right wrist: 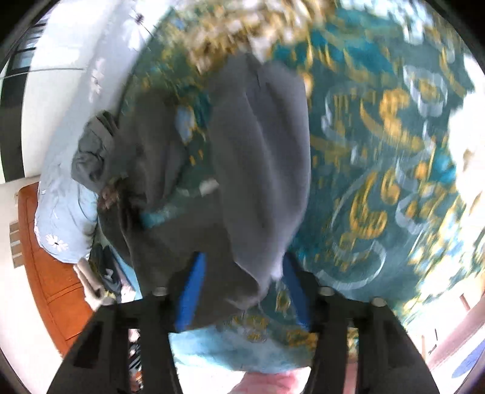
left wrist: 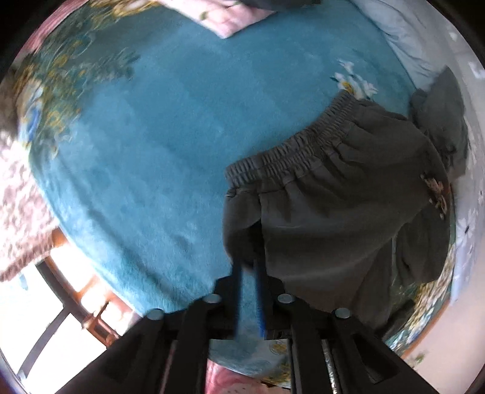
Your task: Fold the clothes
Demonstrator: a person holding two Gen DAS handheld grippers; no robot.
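Note:
Dark grey shorts with an elastic waistband lie on a teal blanket. In the left wrist view my left gripper is shut on the shorts' corner just below the waistband, its blue pads close together. In the right wrist view the same shorts hang and drape over the patterned part of the blanket. My right gripper has its blue pads wide apart, with a fold of the shorts' leg lying between them. Both views are blurred by motion.
A second grey garment is bunched by a pale blue pillow. A pink floral cover lies at the far end. A wooden headboard stands at the left of the right wrist view.

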